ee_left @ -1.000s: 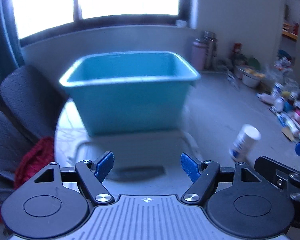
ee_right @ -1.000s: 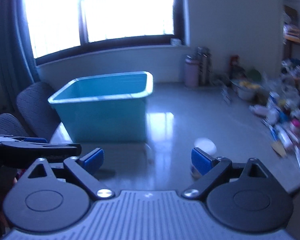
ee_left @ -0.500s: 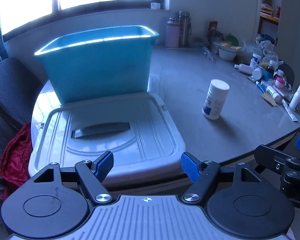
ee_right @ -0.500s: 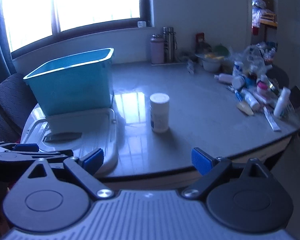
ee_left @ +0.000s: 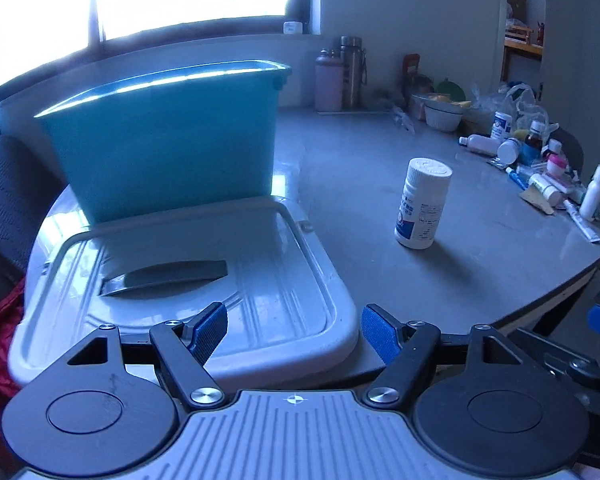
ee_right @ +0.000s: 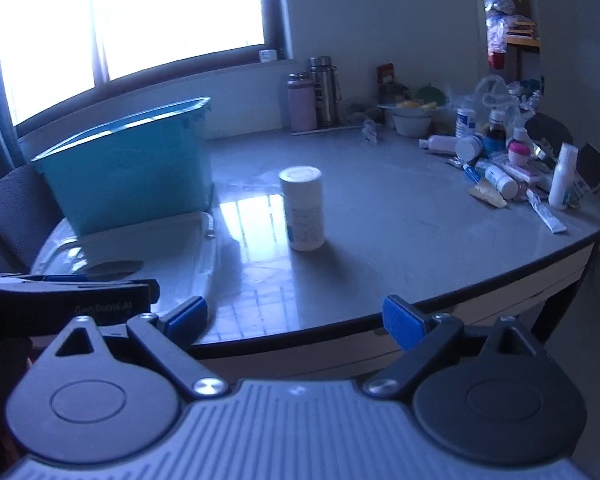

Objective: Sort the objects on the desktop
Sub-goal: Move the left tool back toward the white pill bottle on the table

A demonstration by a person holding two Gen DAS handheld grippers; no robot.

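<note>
1. Bottle (ee_left: 422, 204) stands upright on the tabletop (ee_left: 480, 264), alone near the middle, well apart from the bin (ee_left: 160, 140) and from the clutter (ee_left: 540, 168) at the far right edge.
2. It looks like a small white plastic pill bottle with a ribbed cap and a paper label: probably light, stiff and smooth, and likely to tip if nudged high up.
3. The best hold is judged to be across the round body, below the cap, on the labelled middle.
4. Left claw (ee_left: 294, 332) is open and empty, hanging over the near end of the lid (ee_left: 188, 280) that lies flat in front of the bin.
5. Right claw (ee_right: 296, 320) is also open and empty, off the near tabletop edge; the bottle lies ahead of it.
6. Nothing stands between the right claw and the bottle.
7. The lid is just beside the path to the teal bin, and the bin's tall wall must be cleared.
</note>
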